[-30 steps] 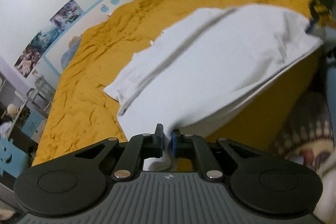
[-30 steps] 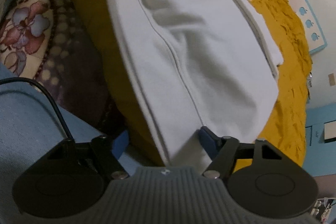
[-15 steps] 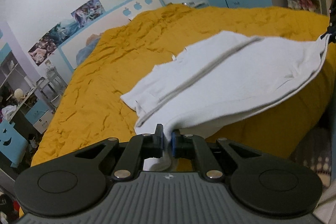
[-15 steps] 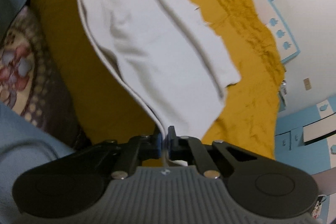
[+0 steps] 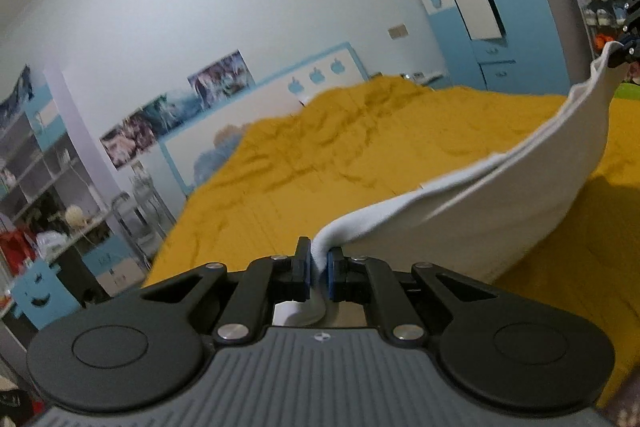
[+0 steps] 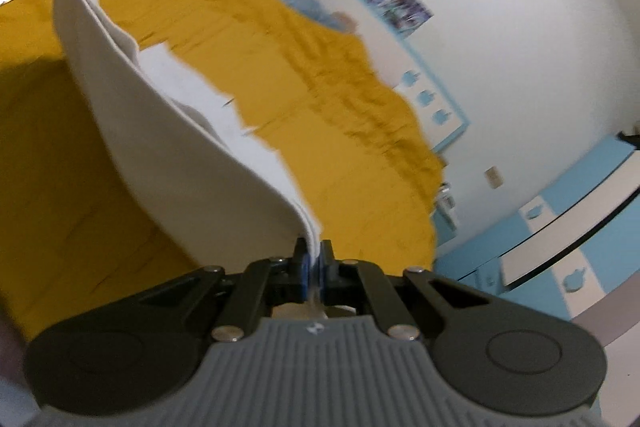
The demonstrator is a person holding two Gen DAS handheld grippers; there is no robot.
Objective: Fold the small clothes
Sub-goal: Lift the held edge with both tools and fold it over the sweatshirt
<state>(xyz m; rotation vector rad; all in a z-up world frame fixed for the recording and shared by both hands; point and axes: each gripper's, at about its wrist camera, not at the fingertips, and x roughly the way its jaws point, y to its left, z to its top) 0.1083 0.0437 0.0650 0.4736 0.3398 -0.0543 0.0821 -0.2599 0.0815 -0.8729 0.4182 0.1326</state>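
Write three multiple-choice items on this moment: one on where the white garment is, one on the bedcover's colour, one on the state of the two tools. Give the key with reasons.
1. Where is the white garment?
A. Flat on the bed
B. Hanging between the two tools above the bed
C. On the floor

2. What colour is the bedcover?
A. Mustard yellow
B. Green
C. Grey

3. What state are the left tool and right tool in?
A. Both open
B. Only the left shut
C. Both shut on the garment

Key: 1 B, the cloth sags in a curve from one tool to the other; 2 A, the cover shows yellow in both views; 3 C, cloth is pinched between each pair of fingers.
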